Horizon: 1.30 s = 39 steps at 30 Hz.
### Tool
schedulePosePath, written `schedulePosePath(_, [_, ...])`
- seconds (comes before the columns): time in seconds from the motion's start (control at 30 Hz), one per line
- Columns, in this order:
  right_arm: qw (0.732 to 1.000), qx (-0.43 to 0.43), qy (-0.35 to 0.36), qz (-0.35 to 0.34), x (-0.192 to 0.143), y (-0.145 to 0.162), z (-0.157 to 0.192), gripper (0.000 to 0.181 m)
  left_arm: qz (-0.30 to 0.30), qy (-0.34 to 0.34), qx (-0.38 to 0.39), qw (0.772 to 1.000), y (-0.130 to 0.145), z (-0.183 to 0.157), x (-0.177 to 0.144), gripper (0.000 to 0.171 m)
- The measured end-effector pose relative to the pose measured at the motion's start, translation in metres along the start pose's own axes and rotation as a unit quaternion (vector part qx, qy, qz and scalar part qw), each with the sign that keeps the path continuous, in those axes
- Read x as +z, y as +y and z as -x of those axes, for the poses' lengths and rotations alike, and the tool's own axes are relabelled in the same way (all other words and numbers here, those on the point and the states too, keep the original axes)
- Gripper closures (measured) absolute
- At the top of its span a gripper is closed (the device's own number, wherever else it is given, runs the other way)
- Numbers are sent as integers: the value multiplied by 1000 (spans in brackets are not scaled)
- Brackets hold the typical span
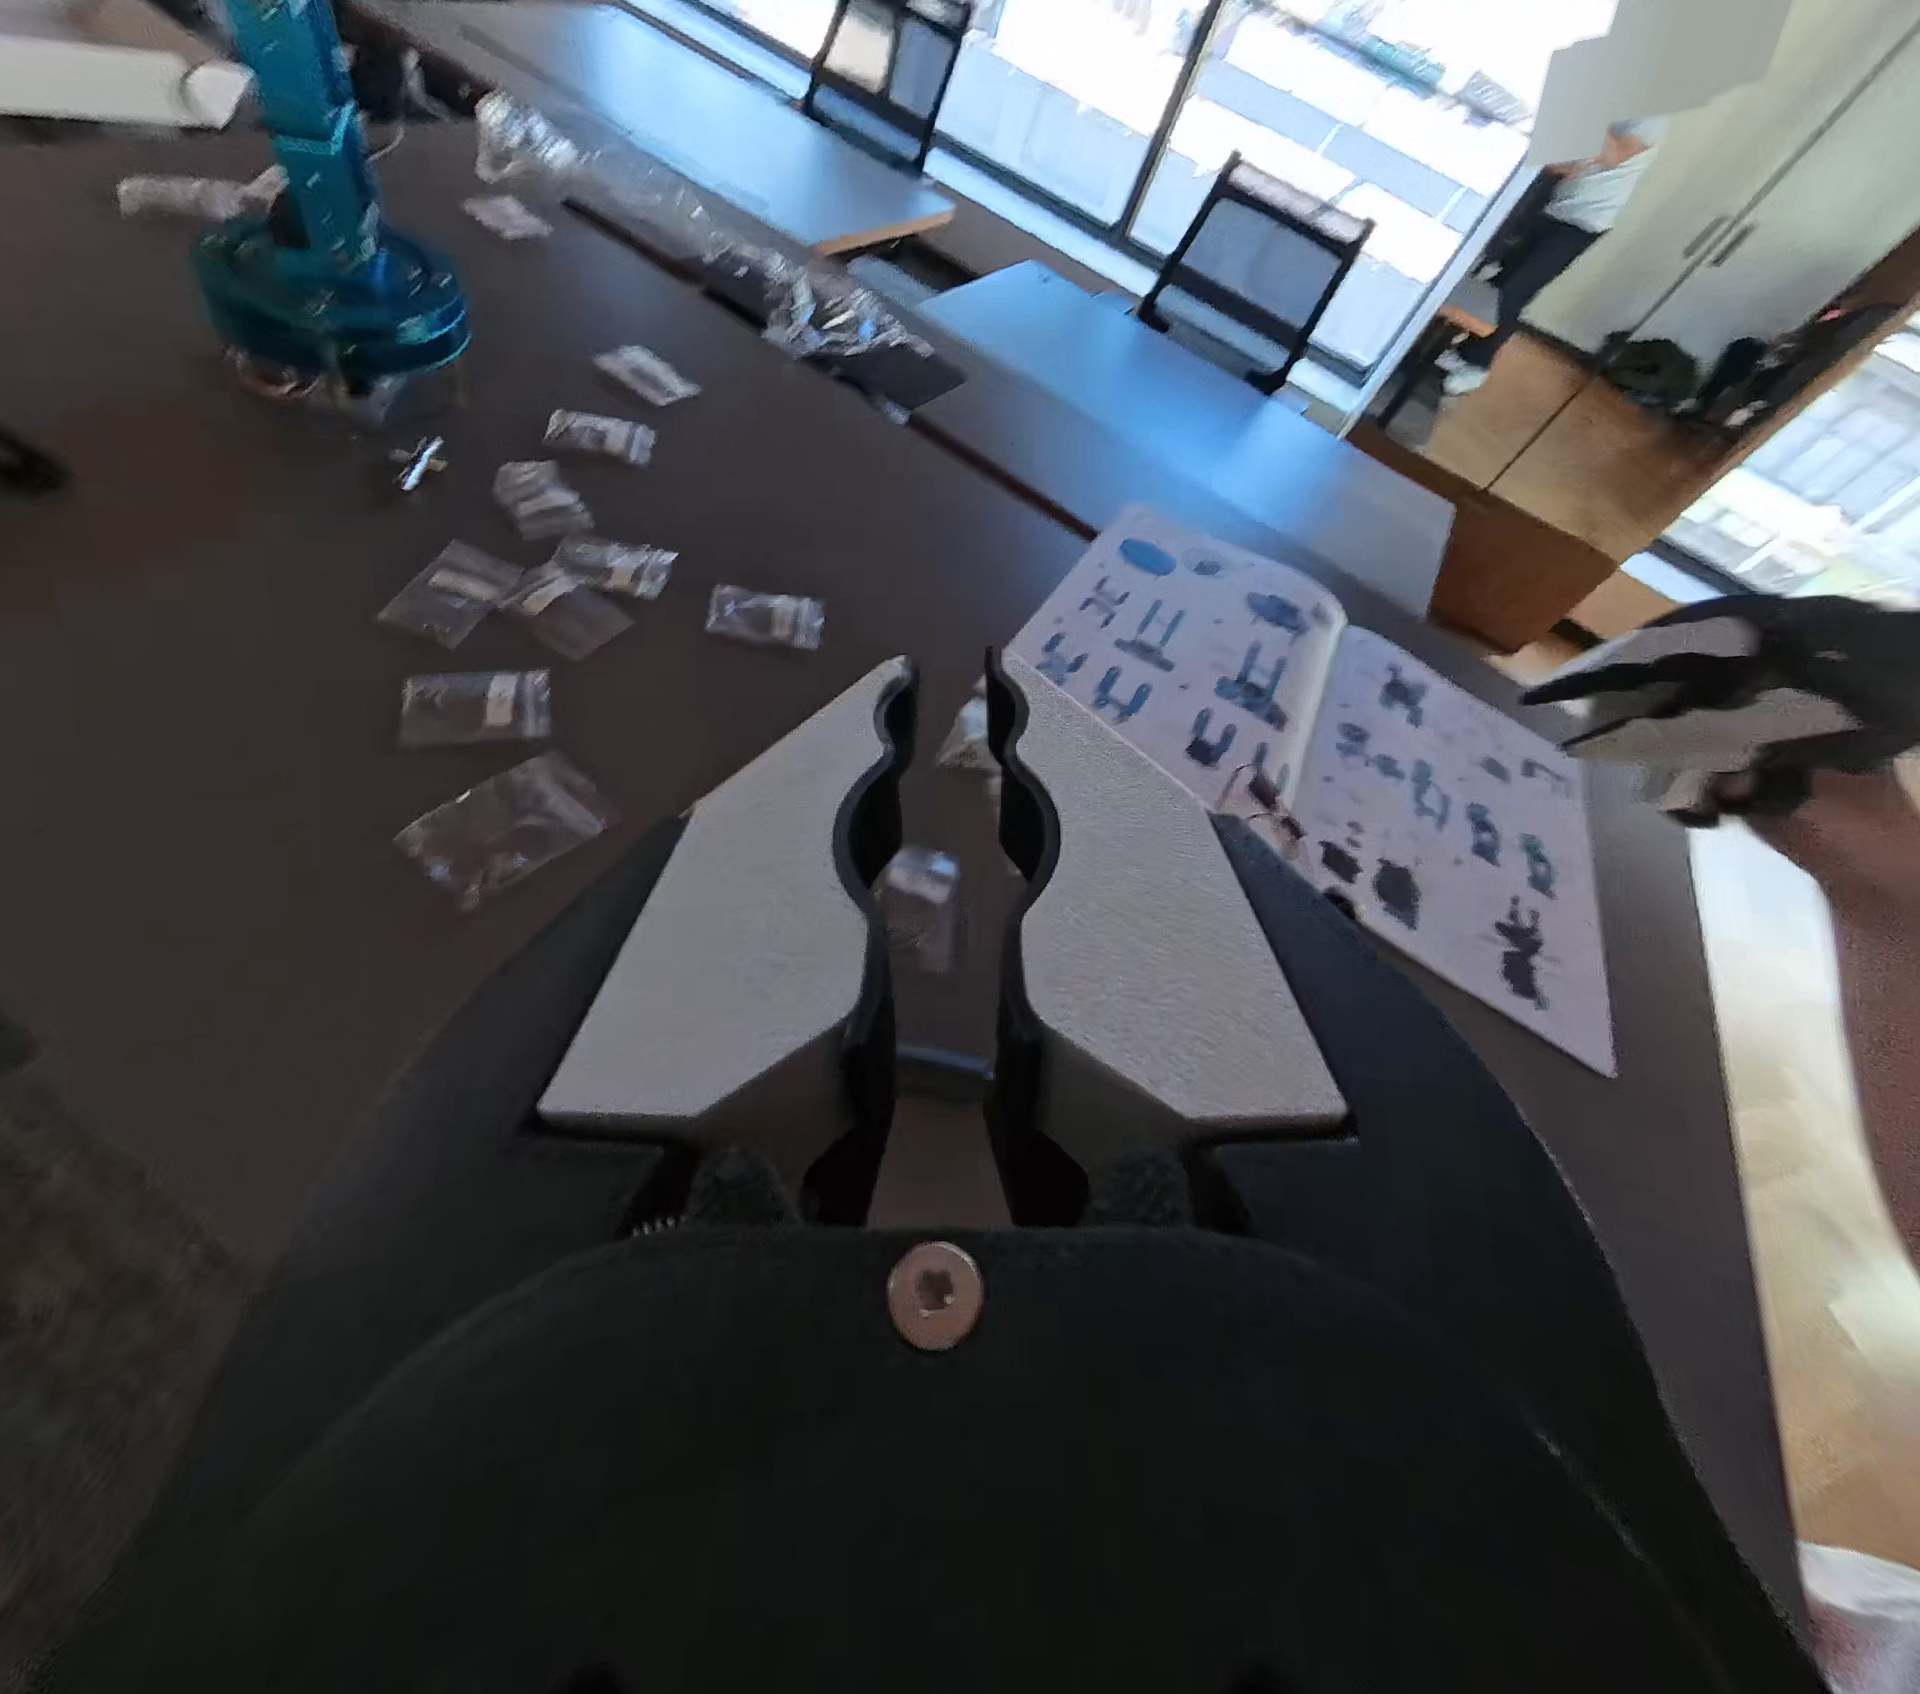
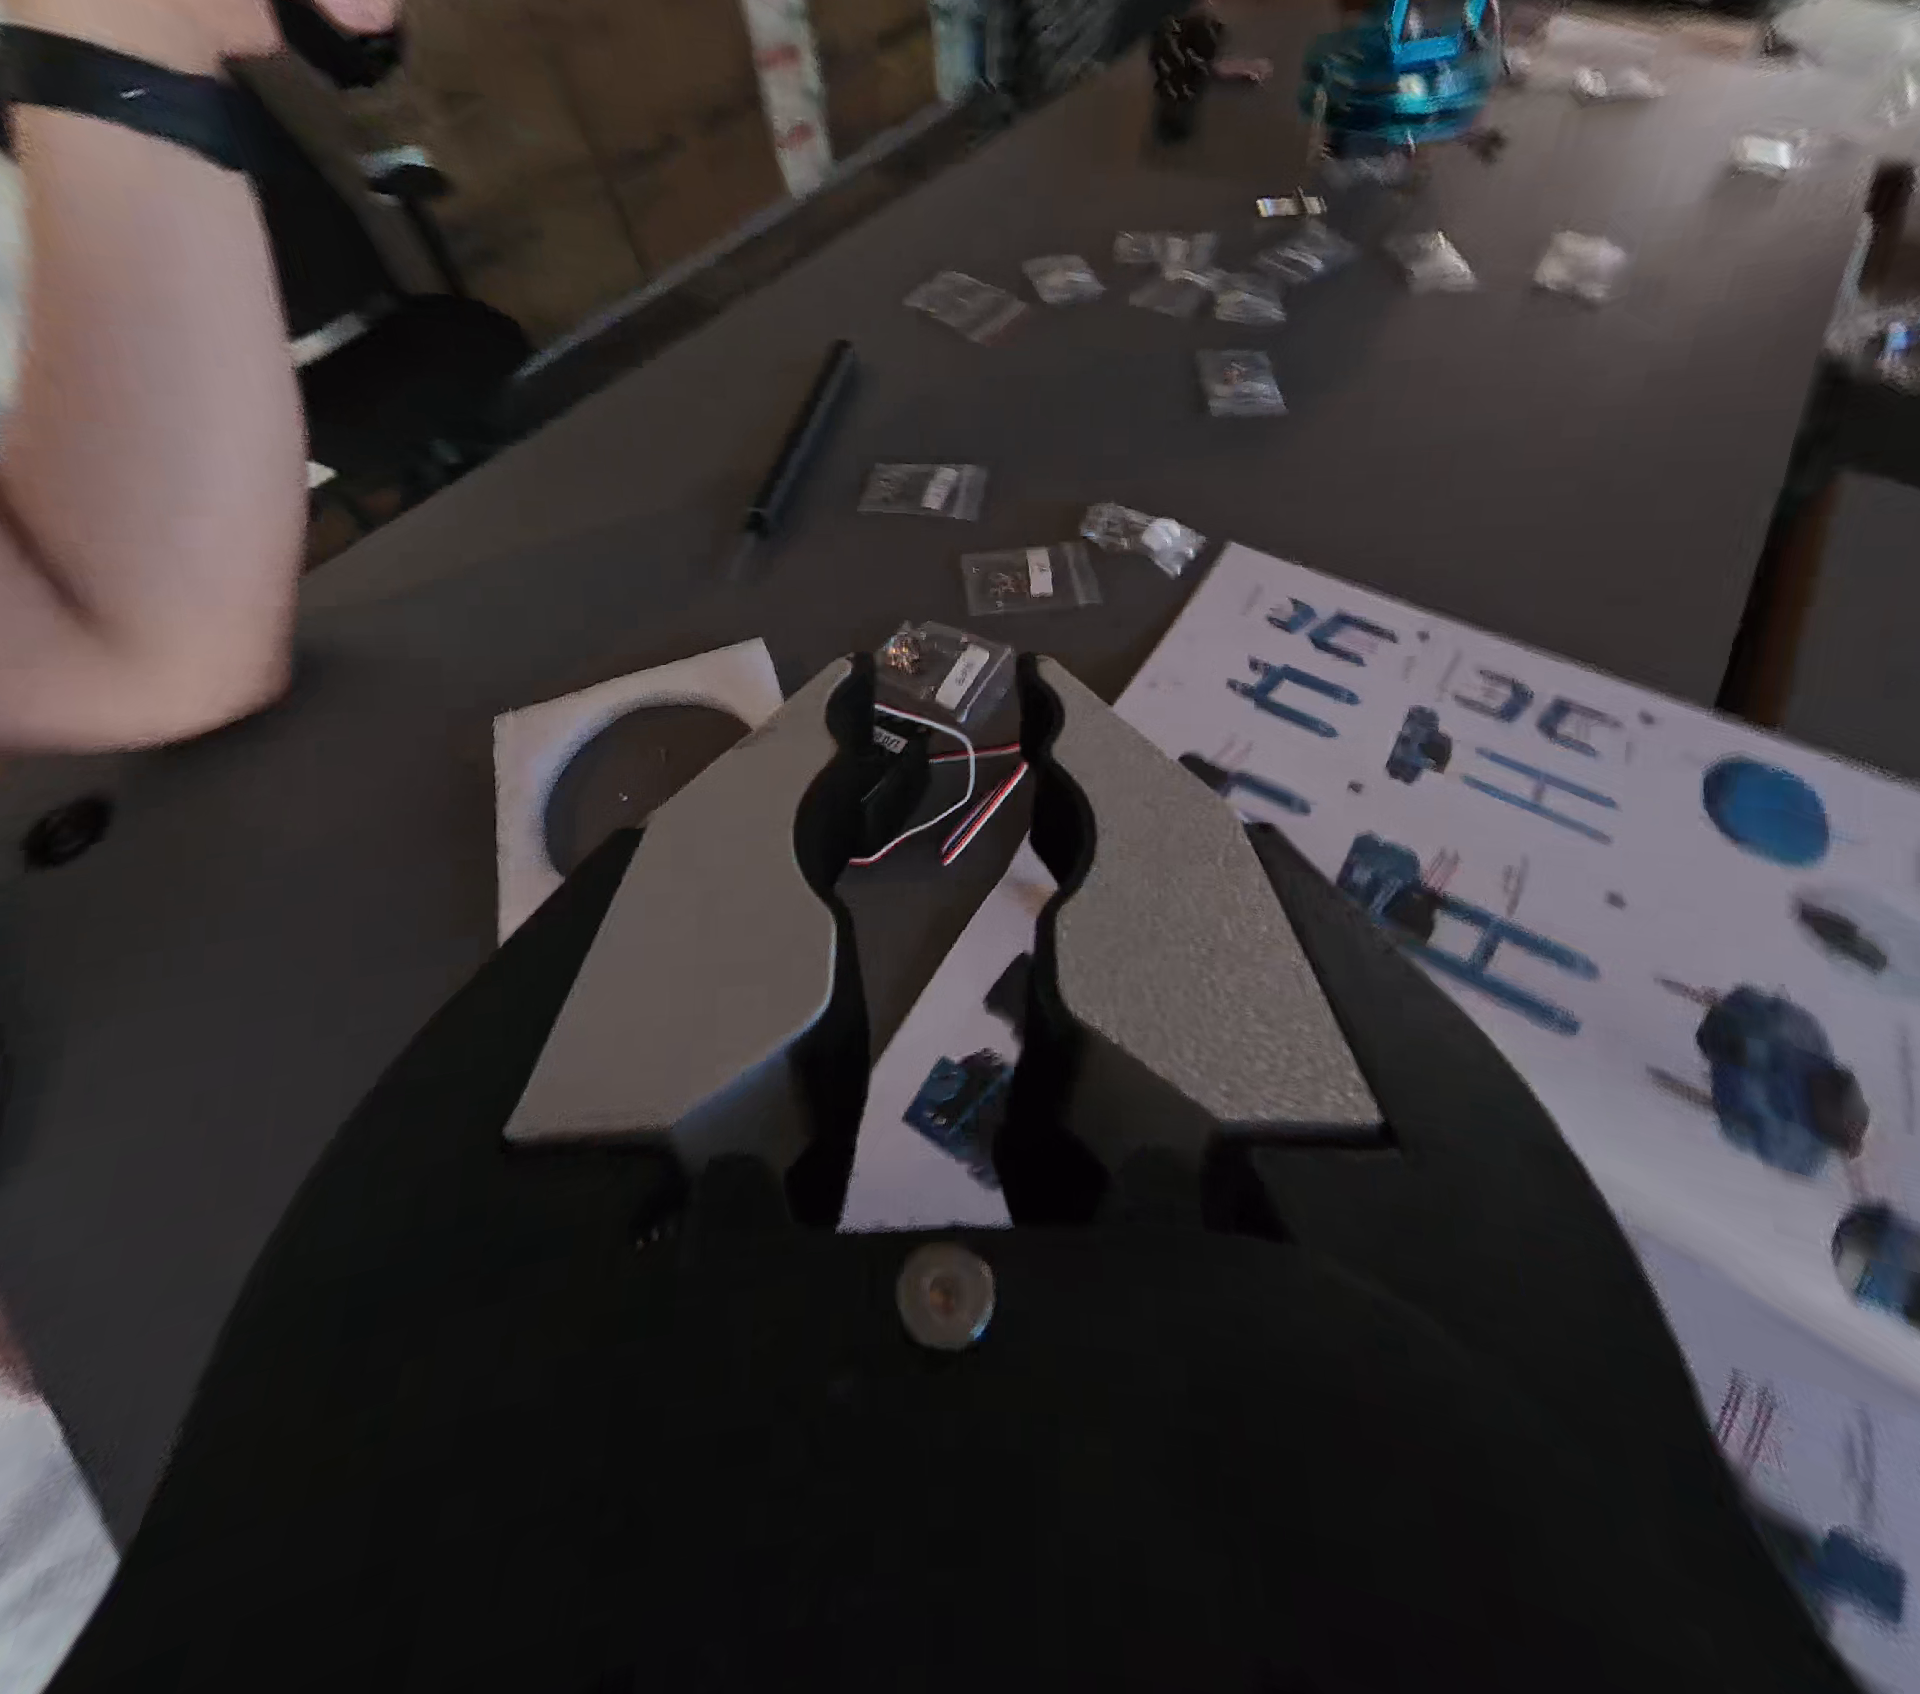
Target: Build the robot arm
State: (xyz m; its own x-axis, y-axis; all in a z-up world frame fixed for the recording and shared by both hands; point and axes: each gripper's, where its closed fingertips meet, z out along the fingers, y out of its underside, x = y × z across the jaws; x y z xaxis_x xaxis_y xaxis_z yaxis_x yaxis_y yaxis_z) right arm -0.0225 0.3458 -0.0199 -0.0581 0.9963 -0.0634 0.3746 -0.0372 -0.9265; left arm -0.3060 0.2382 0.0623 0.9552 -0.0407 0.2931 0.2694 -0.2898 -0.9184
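My left gripper [image 1: 952,676] hangs above a dark table [image 1: 260,865]; its jaws stand a narrow gap apart with nothing between them. A small clear parts bag [image 1: 920,901] lies on the table below the gap. My right gripper [image 2: 943,668] is open and empty above the table. Below its gap lies a small black servo [image 2: 883,777] with white and red wires, beside an open instruction booklet [image 2: 1558,917]. A clear bag of small metal parts [image 2: 951,673] lies just past its tips. The right gripper also shows in the left wrist view [image 1: 1704,699], over the booklet [image 1: 1351,761].
Several clear parts bags [image 1: 582,564] are scattered over the table. A blue metal arm on a round base [image 1: 322,273] stands at the far side [image 2: 1423,34]. A black pen-like tool [image 2: 800,439] and a white card with a dark disc [image 2: 623,771] lie at the left. A person's arm [image 2: 135,294] is close. My hands' fingertips stand some 30 cm from each other.
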Motion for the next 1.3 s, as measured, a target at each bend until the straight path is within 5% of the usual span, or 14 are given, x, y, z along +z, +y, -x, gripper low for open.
schedulePosePath(0.23, [980,-125,-127,-92,-7,-18,-30,152,-151,229,11,962,-62,-126,-3,164])
schedulePosePath(0.37, [961,-173,-198,-83,14,-7,-36,152,-192,230,79,951,-71,-176,9,162])
schedulePosePath(0.5, [947,-169,-255,-102,33,-4,-30,153,-195,149,113,963,-73,-169,12,152])
schedulePosePath(0.73, [948,-182,-246,-84,37,20,-29,155,-183,92,46,978,-74,-122,8,151])
schedulePosePath(1.3, [923,-207,-320,56,64,83,23,160,-178,145,35,973,-73,-144,-1,152])
